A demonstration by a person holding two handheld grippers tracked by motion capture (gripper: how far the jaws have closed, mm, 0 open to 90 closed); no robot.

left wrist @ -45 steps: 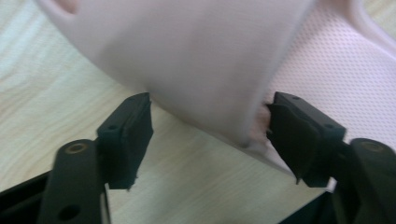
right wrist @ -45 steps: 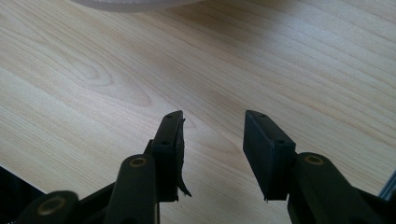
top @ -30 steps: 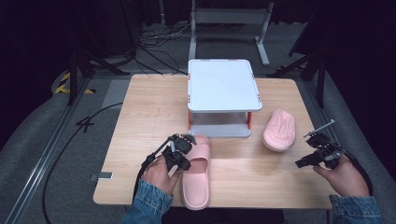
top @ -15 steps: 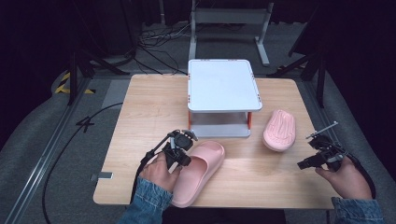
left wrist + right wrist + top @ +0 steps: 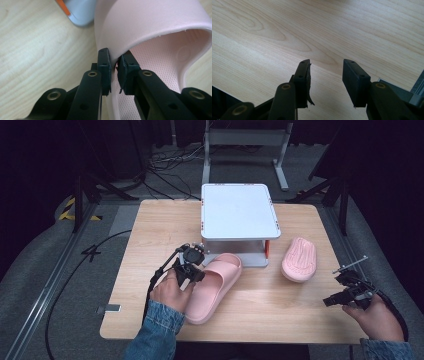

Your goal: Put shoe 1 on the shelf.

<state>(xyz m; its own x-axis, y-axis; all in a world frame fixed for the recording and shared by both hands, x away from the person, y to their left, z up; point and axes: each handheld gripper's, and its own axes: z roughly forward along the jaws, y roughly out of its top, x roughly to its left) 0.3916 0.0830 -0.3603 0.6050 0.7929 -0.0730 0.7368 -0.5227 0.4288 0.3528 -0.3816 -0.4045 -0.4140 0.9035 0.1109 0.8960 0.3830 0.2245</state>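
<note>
From above, a pale wooden tabletop (image 5: 280, 305) carries a light grey stand (image 5: 238, 211) with a flat top on short legs, set toward the far middle. A pink slide sandal (image 5: 212, 287) lies right way up at the near left of the stand, its toe end pointing toward the stand's near left corner and its heel toward the near edge. A second pink sandal (image 5: 299, 259) rests sole up to the right of the stand, ribbed tread showing. The left gripper (image 5: 189, 270) is at the first sandal's left edge, held by a hand in a denim sleeve (image 5: 155, 332). The right gripper (image 5: 350, 287) sits low over bare wood at the near right, well apart from both sandals. A black cable (image 5: 65, 285) loops across the floor on the left.

The left gripper view shows what the high view cannot: its fingers (image 5: 104, 67) are clamped on the thin side wall of the pink slide sandal (image 5: 150, 27), just under the strap, with the dotted footbed visible inside. An orange-trimmed leg of the stand (image 5: 75, 11) shows at the far left.

In the right gripper view the fingers (image 5: 355, 80) stand apart over wood grain, nothing between them.

No writing can be read anywhere.
</note>
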